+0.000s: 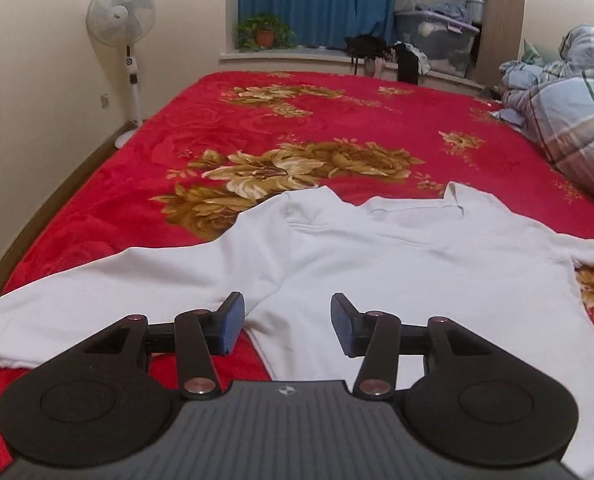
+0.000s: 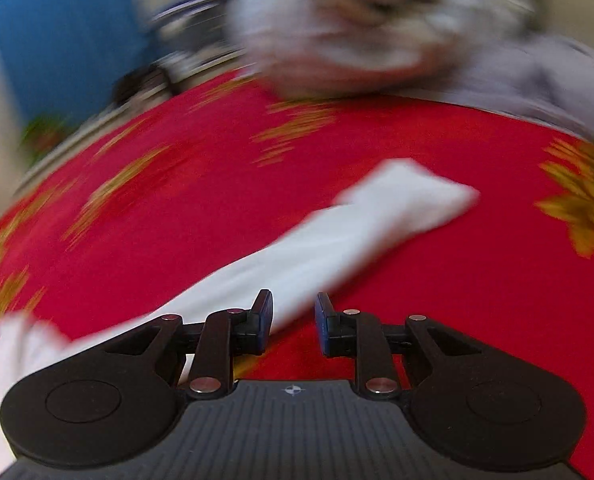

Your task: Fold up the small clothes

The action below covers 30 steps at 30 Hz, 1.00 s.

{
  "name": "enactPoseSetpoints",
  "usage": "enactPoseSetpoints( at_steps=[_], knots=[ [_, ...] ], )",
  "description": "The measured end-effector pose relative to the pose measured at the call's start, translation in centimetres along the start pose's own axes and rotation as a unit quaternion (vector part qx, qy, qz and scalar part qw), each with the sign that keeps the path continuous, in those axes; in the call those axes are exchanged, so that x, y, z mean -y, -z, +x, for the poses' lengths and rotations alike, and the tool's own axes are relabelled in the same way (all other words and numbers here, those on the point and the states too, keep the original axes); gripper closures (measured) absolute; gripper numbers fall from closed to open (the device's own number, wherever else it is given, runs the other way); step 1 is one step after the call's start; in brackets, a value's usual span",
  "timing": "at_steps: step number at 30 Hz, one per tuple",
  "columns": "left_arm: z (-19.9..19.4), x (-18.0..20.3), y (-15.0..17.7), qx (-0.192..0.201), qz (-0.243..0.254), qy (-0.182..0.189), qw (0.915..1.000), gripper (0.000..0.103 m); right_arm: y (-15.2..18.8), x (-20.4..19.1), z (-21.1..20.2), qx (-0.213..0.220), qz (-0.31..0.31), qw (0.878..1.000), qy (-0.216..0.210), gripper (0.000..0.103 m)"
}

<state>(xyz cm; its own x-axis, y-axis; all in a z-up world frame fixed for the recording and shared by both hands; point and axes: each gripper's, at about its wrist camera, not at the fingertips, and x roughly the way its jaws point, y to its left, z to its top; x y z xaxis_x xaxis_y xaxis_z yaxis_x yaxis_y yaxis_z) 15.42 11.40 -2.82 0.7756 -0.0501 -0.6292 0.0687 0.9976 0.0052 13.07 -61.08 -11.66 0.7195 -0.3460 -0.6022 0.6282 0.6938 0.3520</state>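
A white long-sleeved top (image 1: 397, 264) lies spread flat on the red flowered blanket (image 1: 297, 128), collar toward the far side. My left gripper (image 1: 287, 322) is open and empty, just above the top near its left armpit. In the right wrist view, which is motion-blurred, the top's right sleeve (image 2: 337, 232) stretches out over the blanket (image 2: 217, 184). My right gripper (image 2: 293, 322) is open and empty, hovering over the near part of that sleeve.
A plaid quilt (image 1: 569, 112) is bunched at the bed's far right; it also shows blurred in the right wrist view (image 2: 377, 24). A standing fan (image 1: 123, 32) is beside the bed's left edge. A windowsill with a potted plant (image 1: 265, 32) and storage boxes (image 1: 437, 28) runs behind.
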Motion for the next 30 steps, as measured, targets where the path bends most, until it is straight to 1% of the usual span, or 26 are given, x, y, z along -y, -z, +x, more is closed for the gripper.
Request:
enactPoseSetpoints(
  at_steps=[1, 3, 5, 7, 9, 11, 14, 15, 16, 17, 18, 19, 20, 22, 23, 24, 25, 26, 27, 28, 29, 30],
  knots=[
    [0.5, -0.1, -0.1, 0.002, -0.001, 0.002, 1.0000, 0.050, -0.7, 1.9, 0.8, -0.004, 0.040, 0.999, 0.007, 0.079],
    [0.8, 0.0, -0.3, 0.008, 0.004, 0.007, 0.9999, 0.050, -1.5, 5.0, 2.4, -0.014, 0.110, 0.994, 0.005, 0.077],
    [1.6, -0.1, -0.2, 0.013, 0.012, 0.011, 0.9998, 0.050, -2.1, 7.4, 4.2, -0.025, 0.166, 0.986, -0.016, 0.078],
    [2.2, 0.2, -0.3, 0.017, 0.024, 0.013, 0.9995, 0.050, -2.7, 8.3, 5.7, -0.022, 0.183, 0.982, -0.035, 0.077],
    [2.7, 0.4, -0.2, 0.019, 0.031, 0.013, 0.9992, 0.050, -3.3, 8.6, 7.1, -0.019, 0.190, 0.981, -0.045, 0.075],
    [3.1, 0.7, -0.2, 0.018, 0.039, 0.014, 0.9990, 0.050, -3.8, 8.5, 8.3, -0.015, 0.198, 0.979, -0.049, 0.075],
    [3.6, 0.8, -0.1, 0.013, 0.043, 0.012, 0.9989, 0.050, -4.9, 8.2, 9.2, -0.006, 0.196, 0.979, -0.053, 0.075],
    [3.8, 0.8, -0.1, 0.011, 0.043, 0.011, 0.9989, 0.050, -5.3, 8.2, 9.3, -0.005, 0.199, 0.978, -0.056, 0.077],
    [4.0, 0.8, -0.1, 0.010, 0.043, 0.011, 0.9990, 0.050, -5.6, 8.0, 9.2, -0.003, 0.201, 0.978, -0.061, 0.093],
    [4.1, 0.7, -0.1, 0.009, 0.043, 0.011, 0.9990, 0.050, -5.8, 8.1, 8.9, -0.001, 0.200, 0.977, -0.071, 0.100],
    [4.2, 0.7, -0.2, 0.009, 0.042, 0.010, 0.9990, 0.050, -6.1, 7.8, 8.2, 0.013, 0.193, 0.978, -0.077, 0.100],
    [4.2, 0.6, -0.1, 0.009, 0.041, 0.010, 0.9991, 0.050, -6.7, 7.3, 7.5, 0.034, 0.182, 0.980, -0.076, 0.100],
    [4.2, 0.6, -0.1, 0.009, 0.041, 0.010, 0.9991, 0.050, -7.4, 6.9, 6.5, 0.059, 0.176, 0.979, -0.082, 0.100],
    [4.1, 0.6, -0.1, 0.008, 0.042, 0.011, 0.9990, 0.050, -8.8, 6.5, 3.9, 0.118, 0.175, 0.972, -0.104, 0.101],
    [4.0, 0.6, -0.1, 0.008, 0.043, 0.012, 0.9990, 0.050, -9.2, 6.4, 3.1, 0.138, 0.163, 0.971, -0.103, 0.101],
    [4.0, 0.6, -0.1, 0.007, 0.045, 0.013, 0.9989, 0.050, -9.4, 6.6, 2.8, 0.143, 0.158, 0.973, -0.085, 0.101],
    [4.0, 0.6, -0.1, 0.006, 0.046, 0.014, 0.9988, 0.050, -9.3, 7.0, 3.2, 0.126, 0.165, 0.976, -0.060, 0.101],
    [4.0, 0.5, -0.1, 0.006, 0.047, 0.014, 0.9988, 0.050, -9.0, 7.6, 4.2, 0.088, 0.168, 0.982, -0.025, 0.101],
    [4.0, 0.5, -0.1, 0.005, 0.048, 0.015, 0.9987, 0.050, -8.4, 8.1, 5.7, 0.038, 0.160, 0.986, 0.025, 0.101],
    [3.9, 0.5, 0.0, 0.005, 0.048, 0.016, 0.9987, 0.050, -7.6, 8.6, 6.9, -0.006, 0.152, 0.986, 0.070, 0.101],
    [3.8, 0.4, 0.0, 0.005, 0.049, 0.016, 0.9987, 0.050, -6.9, 9.1, 7.4, -0.022, 0.156, 0.984, 0.081, 0.100],
    [3.7, 0.3, 0.0, 0.004, 0.048, 0.016, 0.9987, 0.050, -6.6, 9.5, 7.3, -0.016, 0.159, 0.984, 0.073, 0.101]
  ],
)
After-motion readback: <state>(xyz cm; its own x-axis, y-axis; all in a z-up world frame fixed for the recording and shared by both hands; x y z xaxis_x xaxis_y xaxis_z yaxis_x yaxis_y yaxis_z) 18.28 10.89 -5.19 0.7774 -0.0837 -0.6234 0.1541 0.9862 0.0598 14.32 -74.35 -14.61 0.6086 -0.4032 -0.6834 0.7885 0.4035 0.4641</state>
